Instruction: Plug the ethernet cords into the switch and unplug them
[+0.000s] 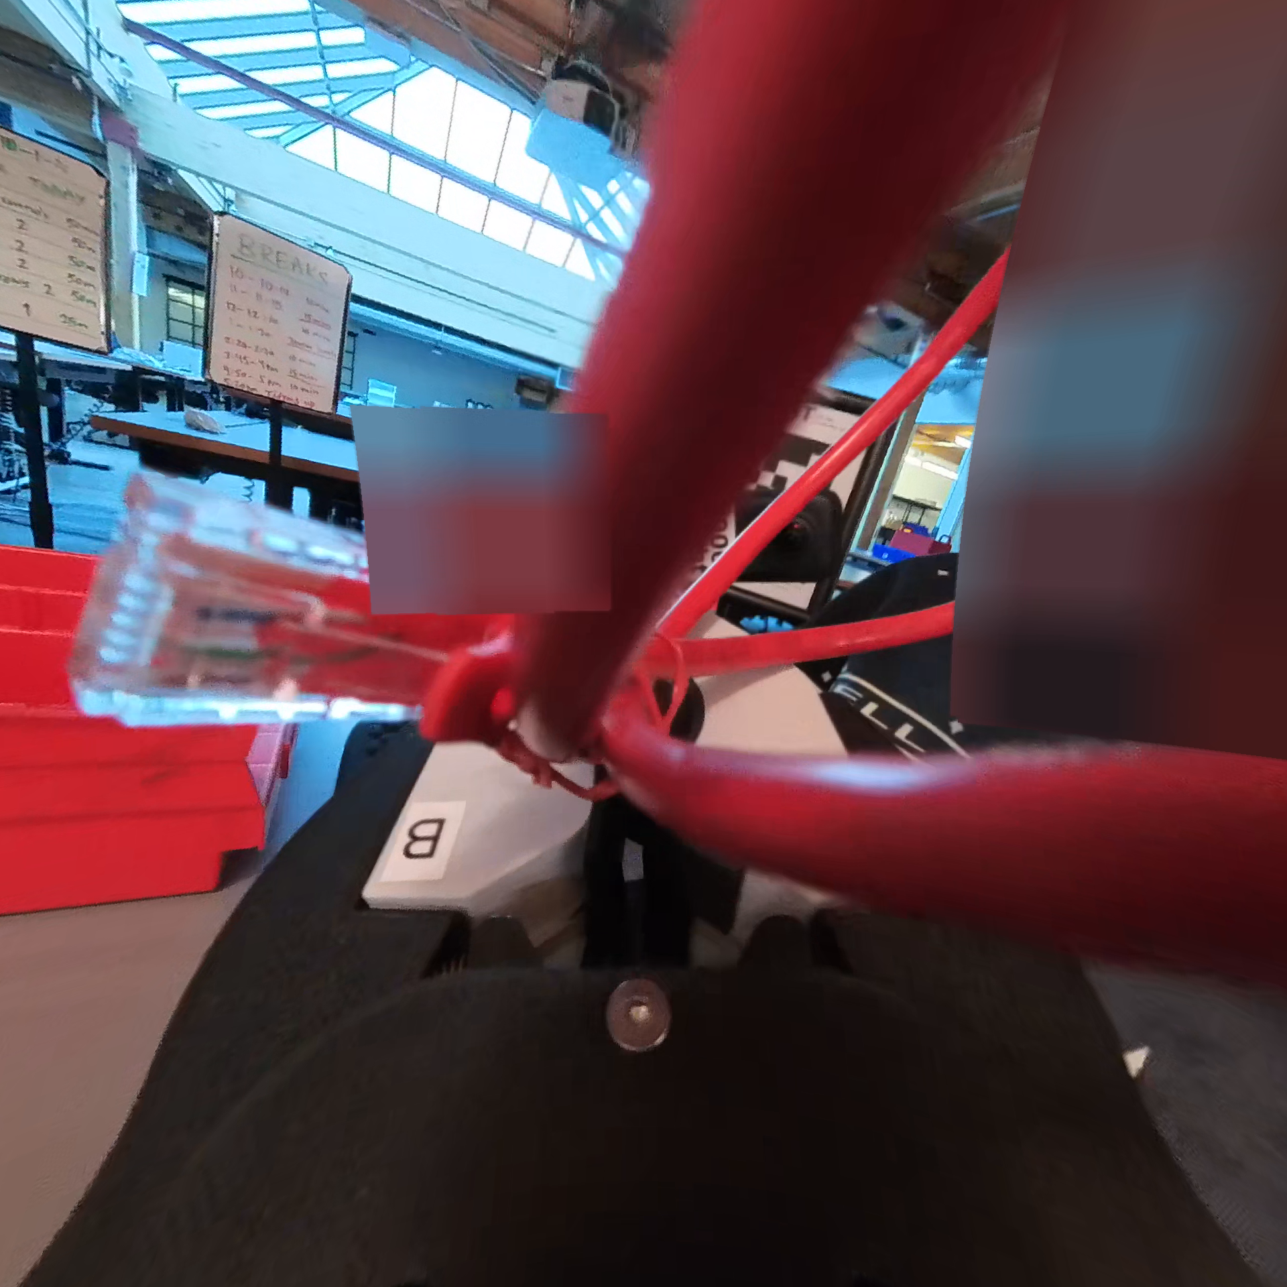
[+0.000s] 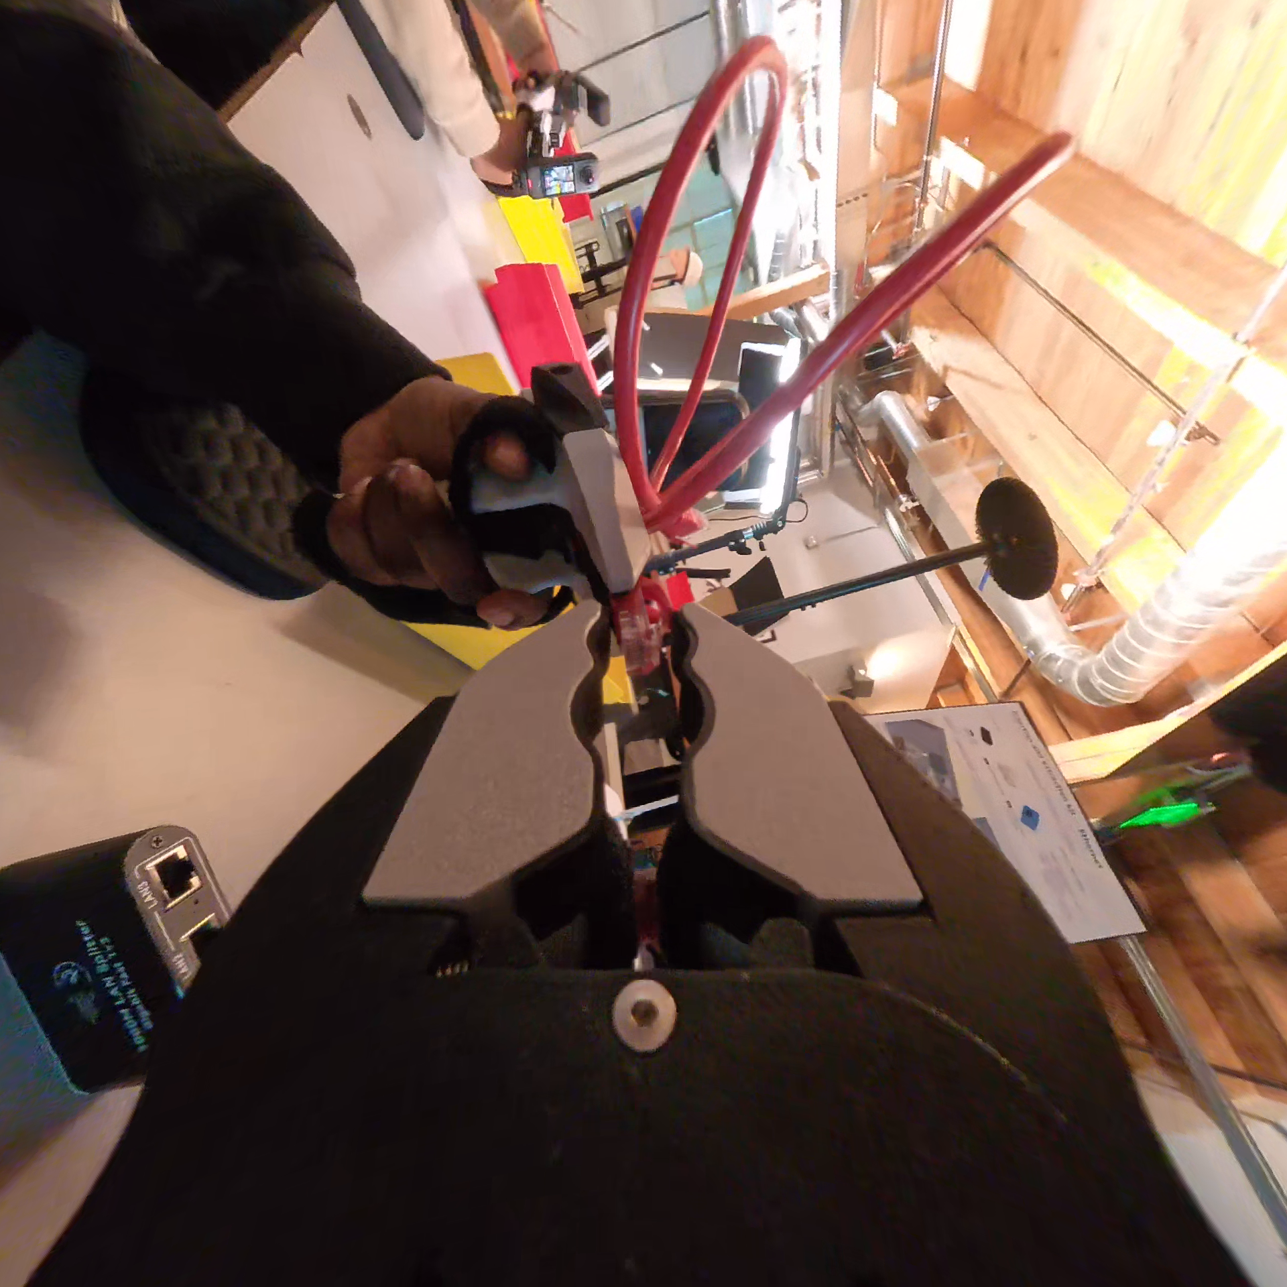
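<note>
red ethernet cord (image 1: pixel 801 390), held up off the table, fills the centre of the left wrist view; its loops are bound by a thin red tie (image 1: pixel 557 762). the clear plug (image 1: pixel 209 613) sits at left centre, long axis roughly level, tip pointing to the left edge of the frame. judged light and springy; the plug is hard, slick plastic with a fragile latch, so the best hold is probably on the red boot (image 1: pixel 466 686) just behind it, not on the latch. in the right wrist view the same plug (image 2: pixel 637 637) hangs at centre, tip pointing down the frame toward the camera, loops fanning to the upper right. the left gripper (image 2: pixel 630 557) is clamped on the cord just behind the plug, a gloved hand (image 2: pixel 425 515) on its grip. the right gripper (image 2: pixel 641 630) is parted, its fingers (image 2: pixel 515 759) flanking the plug without touching; it grips nothing. the black switch (image 2: pixel 76 954), one empty port (image 2: pixel 177 879) facing the camera, lies at lower left on the white table (image 2: pixel 174 696), well apart from the plug.
</note>
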Available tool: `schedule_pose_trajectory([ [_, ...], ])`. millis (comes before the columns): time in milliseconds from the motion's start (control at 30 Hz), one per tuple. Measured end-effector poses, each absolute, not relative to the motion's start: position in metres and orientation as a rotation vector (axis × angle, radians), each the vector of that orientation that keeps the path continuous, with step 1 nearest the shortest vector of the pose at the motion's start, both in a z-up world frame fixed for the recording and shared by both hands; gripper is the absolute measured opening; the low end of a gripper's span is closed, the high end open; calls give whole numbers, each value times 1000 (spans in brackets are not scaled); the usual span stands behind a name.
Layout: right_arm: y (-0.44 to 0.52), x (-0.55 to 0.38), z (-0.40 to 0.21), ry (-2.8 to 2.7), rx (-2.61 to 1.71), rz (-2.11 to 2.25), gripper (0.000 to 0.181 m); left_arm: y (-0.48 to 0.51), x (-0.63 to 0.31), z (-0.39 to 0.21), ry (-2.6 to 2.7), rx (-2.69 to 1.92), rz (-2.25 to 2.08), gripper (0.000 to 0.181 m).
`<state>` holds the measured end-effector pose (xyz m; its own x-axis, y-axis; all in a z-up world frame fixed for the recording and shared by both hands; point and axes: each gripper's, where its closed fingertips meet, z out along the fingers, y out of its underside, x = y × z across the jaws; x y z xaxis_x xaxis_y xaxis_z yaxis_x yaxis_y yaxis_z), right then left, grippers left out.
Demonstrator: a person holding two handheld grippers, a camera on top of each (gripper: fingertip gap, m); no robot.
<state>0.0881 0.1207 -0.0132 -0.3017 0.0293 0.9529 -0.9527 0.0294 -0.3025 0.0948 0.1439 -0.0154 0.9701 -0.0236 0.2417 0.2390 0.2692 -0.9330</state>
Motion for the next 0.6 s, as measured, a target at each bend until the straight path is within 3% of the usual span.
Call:
schedule_pose_trajectory([
  [33, 121, 88, -14, -1442, 1008, 1415, 14, 144, 95, -16, -193, -1298, -170, 10],
  [267, 123, 81, -16, -1461, 1004, 1334, 13, 145, 90, -21, -215, -1330, -138, 34],
  [600, 121, 82, -16, -1458, 1004, 1368, 14, 144, 88, -21, -229, -1312, -152, 14],
])
